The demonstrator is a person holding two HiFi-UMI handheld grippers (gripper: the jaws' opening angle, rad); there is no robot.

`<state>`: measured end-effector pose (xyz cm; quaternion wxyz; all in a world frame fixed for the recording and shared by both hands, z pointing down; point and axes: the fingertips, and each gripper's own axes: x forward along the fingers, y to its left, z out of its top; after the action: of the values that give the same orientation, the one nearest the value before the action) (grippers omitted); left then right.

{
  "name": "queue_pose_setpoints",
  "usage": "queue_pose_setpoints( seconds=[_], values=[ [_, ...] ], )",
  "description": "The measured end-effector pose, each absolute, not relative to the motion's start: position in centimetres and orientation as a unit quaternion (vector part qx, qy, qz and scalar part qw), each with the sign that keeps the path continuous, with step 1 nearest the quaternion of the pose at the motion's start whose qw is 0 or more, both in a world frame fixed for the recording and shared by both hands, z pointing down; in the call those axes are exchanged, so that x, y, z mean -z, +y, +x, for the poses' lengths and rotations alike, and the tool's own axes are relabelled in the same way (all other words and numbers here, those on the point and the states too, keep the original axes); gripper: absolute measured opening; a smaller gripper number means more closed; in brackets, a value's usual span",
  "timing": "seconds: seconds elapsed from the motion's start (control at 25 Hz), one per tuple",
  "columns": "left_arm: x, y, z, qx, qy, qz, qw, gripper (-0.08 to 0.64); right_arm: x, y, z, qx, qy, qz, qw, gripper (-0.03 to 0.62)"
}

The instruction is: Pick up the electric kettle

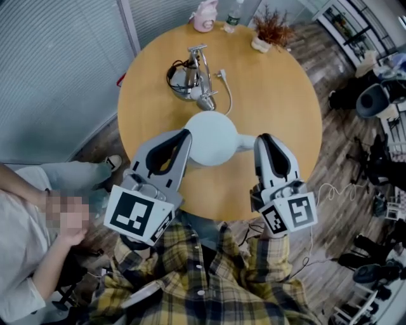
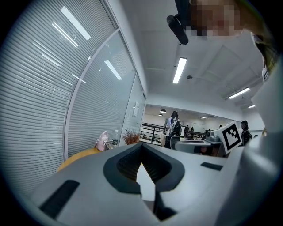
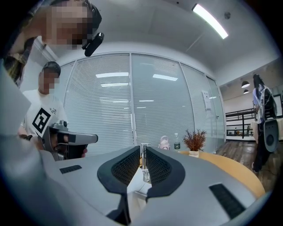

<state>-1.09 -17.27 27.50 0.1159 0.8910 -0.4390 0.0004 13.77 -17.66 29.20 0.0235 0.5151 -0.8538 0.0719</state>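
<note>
We see our left tool (image 2: 141,148) with its jaws meeting at the tips. Beyond it, a small pink object (image 2: 103,140) and a dried plant (image 2: 131,137) stand on the orange counter (image 2: 76,158), beside tall blinds (image 2: 40,88).

A: What stands at the far edge of the round desk (image 1: 282,105)?
B: From left to right: a pink object (image 1: 205,16), a bottle (image 1: 233,15) and a potted plant (image 1: 271,30).
A: And nearer the middle?
B: A metal stand (image 1: 198,75), with a black cable (image 1: 172,74) just beside it.

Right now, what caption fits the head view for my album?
From above: left tongs and right tongs flank a white kettle on a round table.
</note>
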Motion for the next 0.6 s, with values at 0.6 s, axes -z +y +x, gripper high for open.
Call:
queue_pose_setpoints(
  seconds=[0.6],
  values=[
    [-31.0, -18.5, -3.9, -0.015, -0.492, 0.863, 0.115, 0.003, -34.5, -16.9, 15.1, -0.1, -0.846, 0.52, 0.06, 0.208]
  ],
)
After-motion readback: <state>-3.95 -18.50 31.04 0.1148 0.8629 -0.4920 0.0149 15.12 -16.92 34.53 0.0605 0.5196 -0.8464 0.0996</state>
